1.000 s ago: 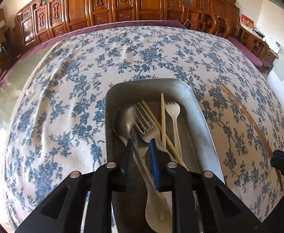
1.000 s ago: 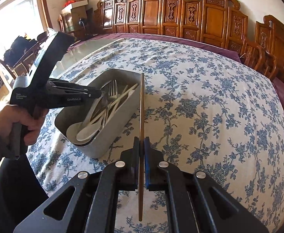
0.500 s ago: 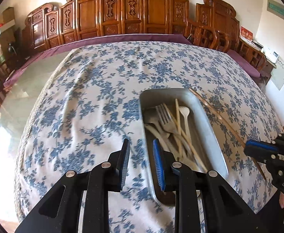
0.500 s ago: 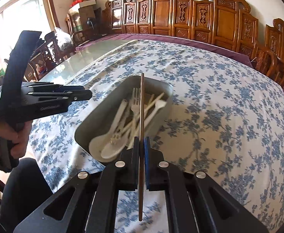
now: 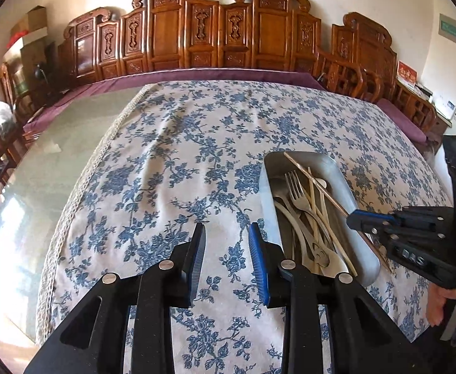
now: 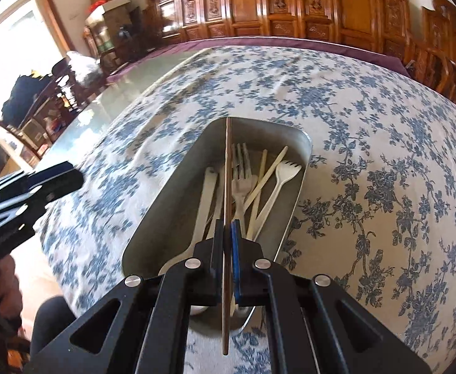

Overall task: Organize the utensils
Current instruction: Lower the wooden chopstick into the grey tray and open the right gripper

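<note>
A metal tray [image 5: 349, 184] [image 6: 293, 218] on the flowered tablecloth holds a metal fork [image 5: 298, 191] [image 6: 240, 168], a white plastic fork [image 6: 285, 171], pale chopsticks [image 6: 268, 171] and white spoons. My right gripper [image 6: 227, 233] [image 5: 357, 218] is shut on a brown chopstick [image 6: 227, 162] [image 5: 312, 177], held lengthwise over the tray. My left gripper [image 5: 226, 237] is open and empty above the cloth, left of the tray; it also shows at the left edge of the right wrist view [image 6: 56, 174].
The tablecloth [image 5: 196, 143] covers most of a glass-topped table [image 5: 56, 162]. Carved wooden chairs [image 5: 215, 37] line the far side and right side. Boxes and clutter [image 6: 41, 99] stand at the far left by a window.
My left gripper has pulled back out of the tray and moved left over the cloth. My right gripper has carried the brown chopstick over the tray.
</note>
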`<state>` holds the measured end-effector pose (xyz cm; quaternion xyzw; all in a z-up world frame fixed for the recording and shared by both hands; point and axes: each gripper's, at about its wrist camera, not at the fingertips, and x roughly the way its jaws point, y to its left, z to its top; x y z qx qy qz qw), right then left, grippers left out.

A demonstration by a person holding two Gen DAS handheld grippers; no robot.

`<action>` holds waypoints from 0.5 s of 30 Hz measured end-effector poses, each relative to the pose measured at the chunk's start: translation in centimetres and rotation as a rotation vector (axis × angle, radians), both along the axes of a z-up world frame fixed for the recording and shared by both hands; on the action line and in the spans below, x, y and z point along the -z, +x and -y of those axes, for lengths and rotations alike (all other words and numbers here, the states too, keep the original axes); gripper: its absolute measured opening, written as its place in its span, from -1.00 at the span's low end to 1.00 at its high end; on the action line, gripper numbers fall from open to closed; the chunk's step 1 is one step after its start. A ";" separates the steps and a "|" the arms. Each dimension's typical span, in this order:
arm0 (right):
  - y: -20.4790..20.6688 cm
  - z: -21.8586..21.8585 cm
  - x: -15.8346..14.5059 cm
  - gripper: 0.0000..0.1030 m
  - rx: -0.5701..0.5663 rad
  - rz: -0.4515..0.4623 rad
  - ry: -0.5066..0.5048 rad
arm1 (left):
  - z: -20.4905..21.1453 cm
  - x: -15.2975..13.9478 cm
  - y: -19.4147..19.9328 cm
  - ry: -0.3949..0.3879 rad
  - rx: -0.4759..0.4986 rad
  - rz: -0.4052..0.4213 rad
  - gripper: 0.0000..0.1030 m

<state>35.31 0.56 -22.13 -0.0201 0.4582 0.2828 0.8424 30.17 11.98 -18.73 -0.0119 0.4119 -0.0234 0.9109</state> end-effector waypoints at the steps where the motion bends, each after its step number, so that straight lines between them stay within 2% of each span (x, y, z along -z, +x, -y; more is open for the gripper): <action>1: 0.2 -0.2 0.2 -0.88 0.011 -0.006 -0.003 | -0.1 0.0 -0.1 -0.007 -0.002 0.001 -0.48; 15: 1.1 -1.7 2.2 -0.87 0.037 -0.106 0.055 | 0.0 0.1 -0.3 -0.021 0.012 -0.001 -0.48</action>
